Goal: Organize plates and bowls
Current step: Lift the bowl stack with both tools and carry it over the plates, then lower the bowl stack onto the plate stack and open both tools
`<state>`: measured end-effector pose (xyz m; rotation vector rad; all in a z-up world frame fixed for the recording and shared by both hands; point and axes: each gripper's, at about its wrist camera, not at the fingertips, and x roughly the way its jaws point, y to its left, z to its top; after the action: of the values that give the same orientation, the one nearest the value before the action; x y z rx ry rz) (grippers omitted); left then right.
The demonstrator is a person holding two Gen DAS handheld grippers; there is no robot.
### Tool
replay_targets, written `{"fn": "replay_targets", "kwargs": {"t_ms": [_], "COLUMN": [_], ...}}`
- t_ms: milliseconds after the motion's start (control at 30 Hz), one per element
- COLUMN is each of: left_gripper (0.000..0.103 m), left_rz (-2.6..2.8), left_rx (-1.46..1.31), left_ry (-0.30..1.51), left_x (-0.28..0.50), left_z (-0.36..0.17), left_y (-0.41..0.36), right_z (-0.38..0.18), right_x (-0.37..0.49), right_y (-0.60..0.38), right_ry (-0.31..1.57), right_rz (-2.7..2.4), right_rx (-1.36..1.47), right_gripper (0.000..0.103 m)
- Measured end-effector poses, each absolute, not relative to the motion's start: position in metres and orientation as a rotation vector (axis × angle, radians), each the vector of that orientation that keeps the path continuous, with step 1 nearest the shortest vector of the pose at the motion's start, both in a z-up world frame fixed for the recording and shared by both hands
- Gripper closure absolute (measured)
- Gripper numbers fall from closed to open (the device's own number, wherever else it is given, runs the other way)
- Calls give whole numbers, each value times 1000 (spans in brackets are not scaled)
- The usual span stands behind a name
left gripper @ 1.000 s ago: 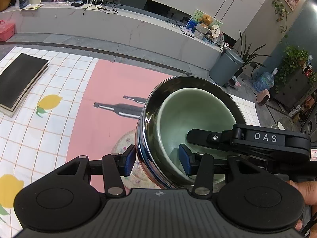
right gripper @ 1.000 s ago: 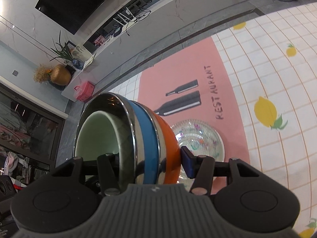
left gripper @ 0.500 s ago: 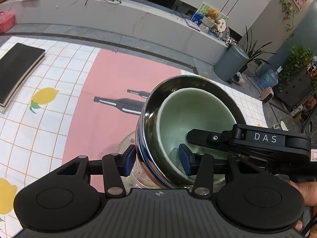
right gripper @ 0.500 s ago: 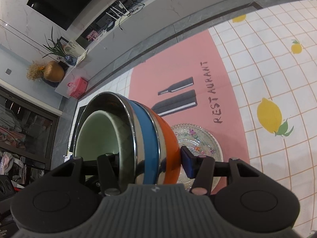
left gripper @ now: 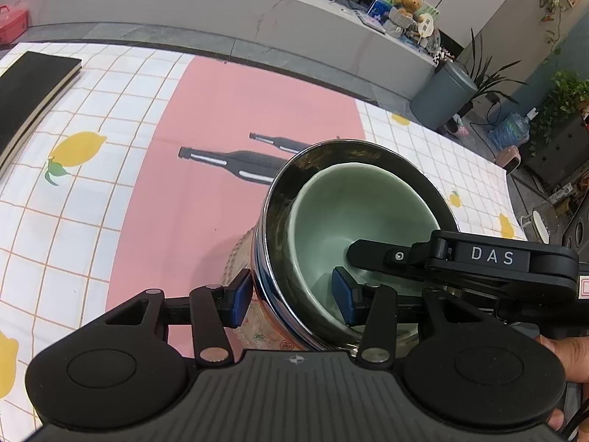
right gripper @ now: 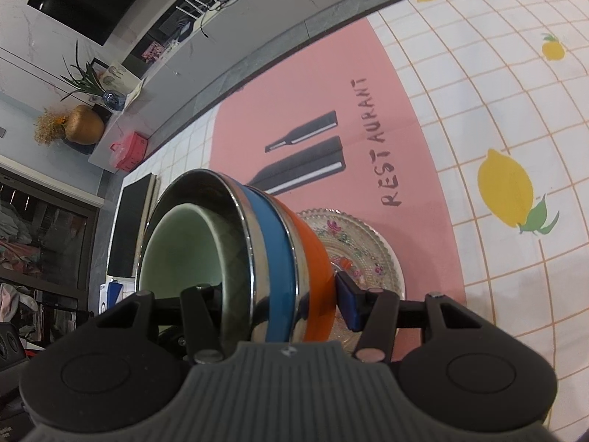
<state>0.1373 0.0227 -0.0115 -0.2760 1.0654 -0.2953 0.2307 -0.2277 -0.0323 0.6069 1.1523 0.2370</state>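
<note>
Both the left tongs (left gripper: 292, 300) and right tongs (right gripper: 279, 300) clamp the rim of a nested, tilted bowl stack (right gripper: 272, 254): pale green ceramic inside polished steel, then blue and orange shells. It hangs over a scalloped, floral glass plate (right gripper: 362, 248) on the worktop (right gripper: 497, 118).

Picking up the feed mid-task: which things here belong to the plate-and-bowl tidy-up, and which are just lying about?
Job:
- bowl stack: green bowl innermost, steel, blue and orange outside it
- glass plate under the stack
- left gripper and right gripper, each straddling the stack's wall

Lying about:
- black book
- pink placemat
- lemon tablecloth
</note>
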Motion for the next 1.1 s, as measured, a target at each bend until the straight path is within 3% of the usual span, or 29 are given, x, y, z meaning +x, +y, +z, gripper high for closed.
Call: {"fn": "replay_targets", "kwargs": {"t_ms": [1100], "left_gripper": [50], "left_rz": [-285], "left_rx": [-223], "left_ry": [1064], "left_x": [141], "left_z": [-28], "left_y": [11], "right_z": [-58], "right_x": [232], "right_y": [-233], "right_ry": [1171], "right_rz": [236], "right_rx": [633], "right_gripper": [48]}}
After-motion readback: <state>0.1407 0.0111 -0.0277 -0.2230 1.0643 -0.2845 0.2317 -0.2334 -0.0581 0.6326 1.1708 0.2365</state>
